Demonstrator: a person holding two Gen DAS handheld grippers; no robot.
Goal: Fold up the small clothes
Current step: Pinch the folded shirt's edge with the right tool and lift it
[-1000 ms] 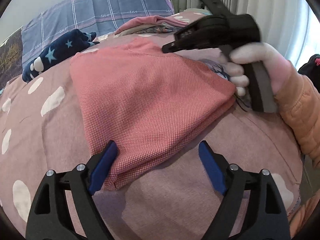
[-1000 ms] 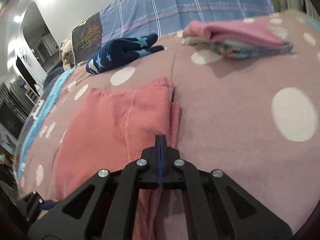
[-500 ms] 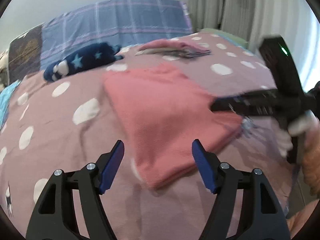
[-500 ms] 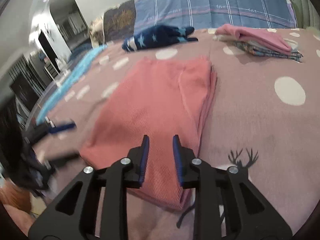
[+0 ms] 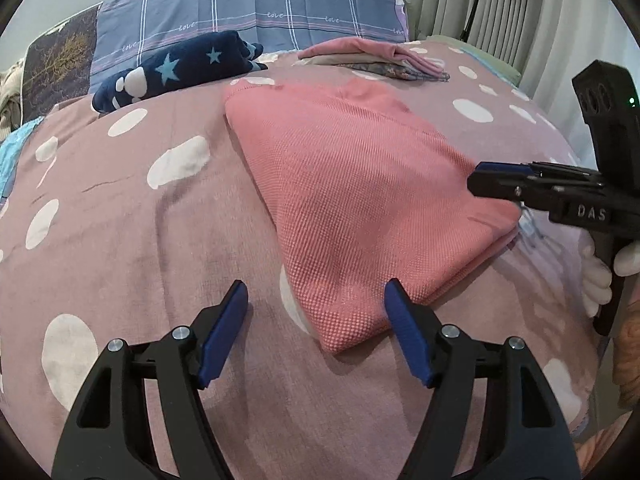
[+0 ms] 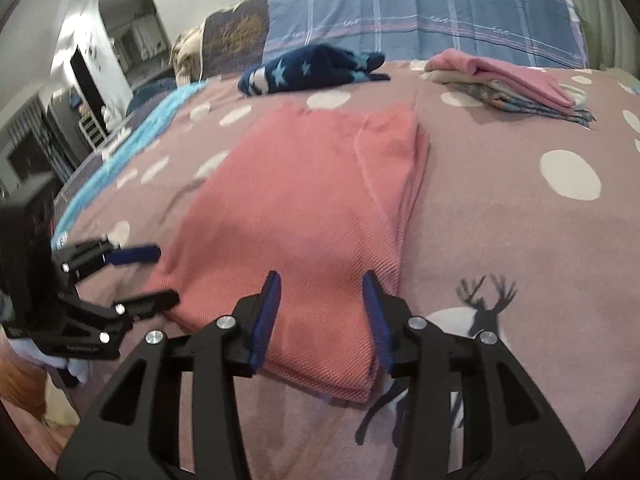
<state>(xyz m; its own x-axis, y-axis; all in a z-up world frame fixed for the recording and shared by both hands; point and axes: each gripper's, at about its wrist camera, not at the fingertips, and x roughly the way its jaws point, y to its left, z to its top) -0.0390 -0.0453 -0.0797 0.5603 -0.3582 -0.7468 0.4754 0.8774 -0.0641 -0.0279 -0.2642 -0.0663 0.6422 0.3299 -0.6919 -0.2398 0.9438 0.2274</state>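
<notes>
The left tool stands spread before the folded pink garment; the right tool, just opening, straddles its near edge unpinched.

Soft, even daylight fills the room, brightest by the curtains beyond the pink folded garment. Shadows under that garment are faint. Fisheye bending curves everything toward dark corners. The right wrist view is smeared with motion blur left of the garment.
</notes>
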